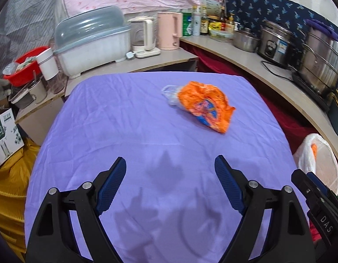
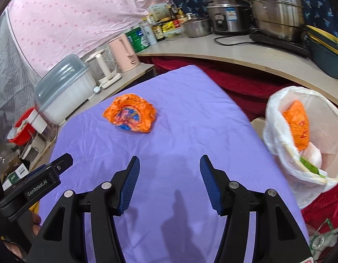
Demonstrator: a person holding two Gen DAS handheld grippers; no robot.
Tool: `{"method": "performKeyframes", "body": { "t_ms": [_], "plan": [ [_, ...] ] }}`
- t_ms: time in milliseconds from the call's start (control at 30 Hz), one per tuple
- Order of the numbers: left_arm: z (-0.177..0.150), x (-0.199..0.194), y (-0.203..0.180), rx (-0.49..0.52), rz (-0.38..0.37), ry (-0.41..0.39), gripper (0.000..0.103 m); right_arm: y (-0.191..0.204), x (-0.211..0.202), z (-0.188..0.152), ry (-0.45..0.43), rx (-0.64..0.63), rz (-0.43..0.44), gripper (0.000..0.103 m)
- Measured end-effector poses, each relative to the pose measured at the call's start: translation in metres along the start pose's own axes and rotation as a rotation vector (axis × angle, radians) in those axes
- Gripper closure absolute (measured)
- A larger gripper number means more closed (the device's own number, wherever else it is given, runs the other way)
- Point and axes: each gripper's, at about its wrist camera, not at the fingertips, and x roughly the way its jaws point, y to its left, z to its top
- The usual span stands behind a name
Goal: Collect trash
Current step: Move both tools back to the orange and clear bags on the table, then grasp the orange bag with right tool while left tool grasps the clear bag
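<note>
- The left gripper (image 1: 170, 166) sits at the bottom of the left wrist view, its blue-padded jaws spread wide with nothing between them, only bare purple cloth.
- The right gripper (image 2: 169, 166) fills the bottom of the right wrist view; its jaws stand apart too, a little narrower, and hold nothing.
- A crumpled orange wrapper (image 1: 205, 106) lies on the purple tablecloth (image 1: 125, 131), right of centre in the upper half of the left wrist view, well ahead of the left gripper's fingertips.
- Touching the wrapper's upper left edge in that view is a small clear plastic bag (image 1: 170, 95), partly tucked under it.
- In the right wrist view the same orange wrapper (image 2: 130, 117) appears left of centre, above the left jaw and apart from both grippers.
- A bin lined with a white bag (image 2: 276, 114) stands off the table's edge at the right side of the right wrist view; it already holds another orange wrapper (image 2: 297, 125), along with some white and green scraps.
- The same bin (image 1: 309, 155) shows at the right edge of the left wrist view, just above the body of the other gripper.
- A counter (image 1: 245, 52) curves across the upper right of the left wrist view, carrying a pink kettle (image 1: 170, 30), bottles, a rice cooker (image 1: 276, 41) and a large steel steamer pot (image 1: 322, 63).
- A covered dish rack (image 1: 92, 41) stands at upper left, with a red basin (image 1: 24, 65) beside it.
</note>
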Motion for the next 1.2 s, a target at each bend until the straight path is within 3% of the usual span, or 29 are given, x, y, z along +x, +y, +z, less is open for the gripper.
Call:
{"method": "performKeyframes", "body": {
  "t_ms": [400,967,1033,1067,1100,1200],
  "plan": [
    [0.032,0.043,0.038,-0.026,0.031,0.01,0.021,0.034,0.076,0.033,0.042,0.03,0.082,0.047],
    [0.073,0.115,0.046,-0.031,0.031,0.025,0.021,0.046,0.191,0.072,0.111,0.025,0.075,0.047],
    [0.075,0.12,0.044,-0.029,0.028,0.028,0.02,0.046,0.201,0.072,0.121,0.018,0.078,0.056],
    [0.076,0.124,0.042,-0.026,0.028,0.029,0.02,0.046,0.204,0.072,0.129,0.013,0.079,0.07],
    [0.077,0.126,0.041,-0.023,0.026,0.031,0.02,0.046,0.207,0.071,0.144,0.011,0.087,0.091],
    [0.078,0.133,0.036,-0.021,0.017,0.04,0.019,0.043,0.202,0.069,0.128,0.004,0.082,0.096]
  ]
}}
